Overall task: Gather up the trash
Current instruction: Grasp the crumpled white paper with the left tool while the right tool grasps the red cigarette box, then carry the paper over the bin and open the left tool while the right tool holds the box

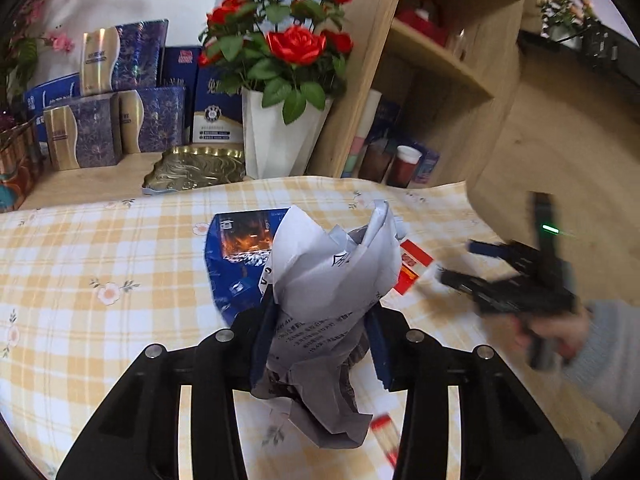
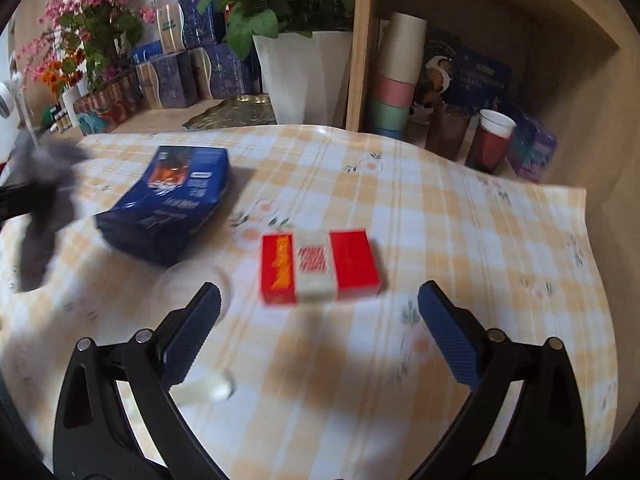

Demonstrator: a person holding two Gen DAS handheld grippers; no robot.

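While the left gripper (image 1: pixel 320 344) is clamped on a crumpled sheet of printed paper (image 1: pixel 328 280), the wad stands up between the blue pads and sags below them, held clear above the checked tabletop (image 1: pixel 100 248). Paper judged very light, soft, springy; it will deform rather than slip, and the ribbed pads bite mid-wad, which looks adequate. Loose lower folds could snag on things underneath.

Right gripper (image 2: pixel 320 312) has its jaws spread wide, nothing between them, hovering low over the tabletop and aimed at a red and white carton (image 2: pixel 320 266) lying flat. Carton judged light, stiff, glossy, likely empty and crushable. Best hold is probably across its short sides, since the flat face offers no purchase; the pads would need to come down to the cloth on either side. View is motion-blurred, so exact alignment cannot be told.

Near the carton, to its left, a dark blue box (image 2: pixel 168 204) lies tilted on the cloth, apart from the carton. A pale blurred object (image 2: pixel 208 388) sits by the right gripper's left finger; identity unclear.

At the back edge: white vase of red roses (image 2: pixel 304 68), a brass-coloured tray (image 2: pixel 236 114), stacked blue gift boxes (image 1: pixel 112 120), and a wooden shelf (image 2: pixel 360 40) holding paper cups (image 2: pixel 400 72). None of these blocks the carton. The tablecloth lifts in a ripple toward the shelf side and may drag.
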